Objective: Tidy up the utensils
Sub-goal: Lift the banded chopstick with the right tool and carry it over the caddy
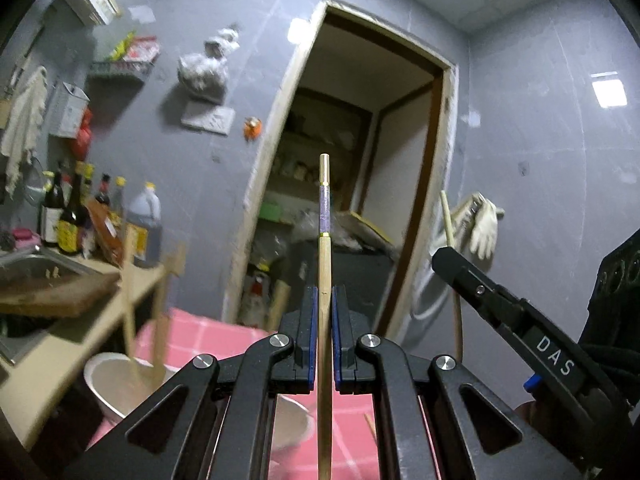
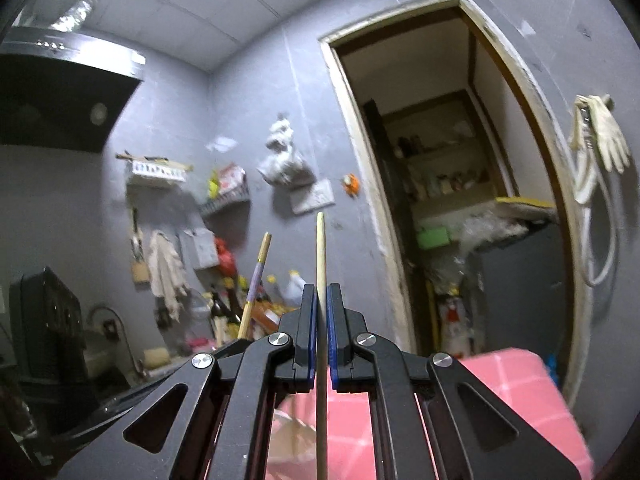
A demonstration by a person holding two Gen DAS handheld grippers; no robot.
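My left gripper [image 1: 324, 300] is shut on a wooden chopstick with a purple band and gold rings [image 1: 325, 216], which stands straight up between the blue pads. The same chopstick [image 2: 256, 276] shows at the left in the right wrist view. My right gripper [image 2: 321, 300] is shut on a plain wooden chopstick [image 2: 320, 248]. In the left wrist view the right gripper [image 1: 444, 254] sits to the right with its plain chopstick [image 1: 447, 220] sticking up. A white bowl [image 1: 100, 380] at lower left holds wooden utensils [image 1: 130, 320], blurred.
A pink checked tablecloth [image 1: 224, 332] lies below both grippers, with a second bowl [image 1: 292, 424] under the left one. A counter with bottles [image 1: 72, 220] and a sink [image 1: 28, 268] are at the left. An open doorway [image 1: 352, 200] is ahead and gloves [image 1: 482, 220] hang beside it.
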